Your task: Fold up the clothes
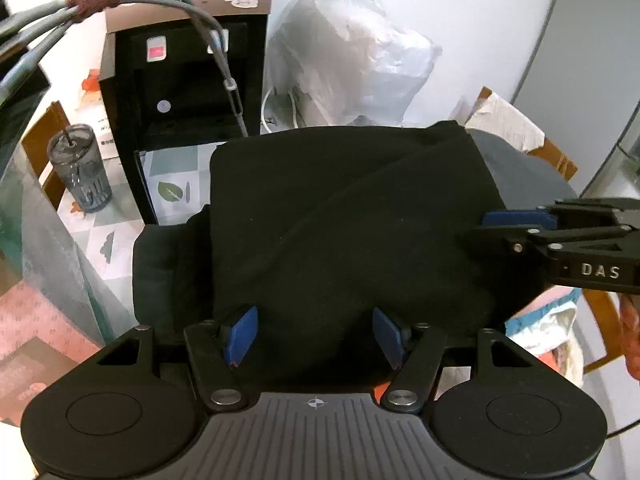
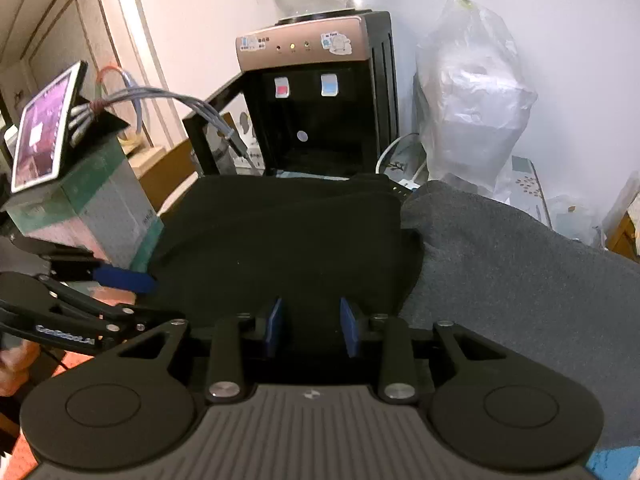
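My left gripper (image 1: 316,334) stood apart over the black garment (image 1: 344,220), gripping nothing; my right gripper (image 2: 310,328), narrower, also looked empty, contact unclear.

A matt black cloth garment (image 1: 352,216) is seen folded in front of the water dispenser (image 1: 188,92), whose top panel is finished in brushed, faintly glossy metal-look plastic over a shiny black body. To the right of the dispenser a crinkled, translucent plastic bag (image 1: 352,52) is shown. Beside the black garment, right of the dispenser, a grey cloth (image 2: 520,264) with a coarser, fleecy weave is laid. Left of the dispenser a ribbed clear tumbler (image 1: 80,168) is seen, glossy.
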Motion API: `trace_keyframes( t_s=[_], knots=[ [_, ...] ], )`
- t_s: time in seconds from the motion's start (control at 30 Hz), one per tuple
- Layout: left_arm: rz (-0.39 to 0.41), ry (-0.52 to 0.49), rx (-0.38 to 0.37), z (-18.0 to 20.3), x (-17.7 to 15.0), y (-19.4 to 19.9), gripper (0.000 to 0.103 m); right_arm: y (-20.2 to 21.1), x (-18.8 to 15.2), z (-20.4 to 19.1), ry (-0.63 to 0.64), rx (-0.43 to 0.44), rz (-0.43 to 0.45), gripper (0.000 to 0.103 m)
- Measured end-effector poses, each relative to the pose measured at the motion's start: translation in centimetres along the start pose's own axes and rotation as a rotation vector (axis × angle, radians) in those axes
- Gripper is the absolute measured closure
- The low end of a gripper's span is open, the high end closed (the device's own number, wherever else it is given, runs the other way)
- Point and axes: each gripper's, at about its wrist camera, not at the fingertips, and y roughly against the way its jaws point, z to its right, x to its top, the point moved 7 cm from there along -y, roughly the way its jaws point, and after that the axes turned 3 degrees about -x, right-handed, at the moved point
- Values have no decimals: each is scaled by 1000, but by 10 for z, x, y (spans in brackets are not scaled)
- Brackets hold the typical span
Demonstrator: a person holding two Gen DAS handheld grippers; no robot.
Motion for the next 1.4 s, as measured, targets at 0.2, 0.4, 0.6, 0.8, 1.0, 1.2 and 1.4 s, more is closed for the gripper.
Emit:
trace_keyframes(
  t_s=[0.2, 0.4, 0.6, 0.8, 1.0, 1.2, 1.4],
  knots=[
    [42, 10, 0, 14, -3, 42, 23, 39, -2, -10, -19, -17, 29, 57],
    [89, 4, 1, 45, -26, 98, 5, 103, -26, -28, -13, -50, 54, 40],
    [98, 2, 22, 78, -75, 143, 0, 166, -72, -52, 16, -101, 68, 16],
    [91, 36, 18, 98, -136, 166, 0, 207, -129, -76, 21, -111, 30, 8],
    [56, 34, 59, 111, -198, 173, 0, 232, -181, -91, 17, -164, 22, 0],
    [34, 26, 127, 121, -254, 170, 0, 239, -232, -95, -37, -229, 16, 0],
    [-3, 46, 165, 124, -302, 157, 0, 221, -286, -96, -74, -280, -36, 0]
  ],
)
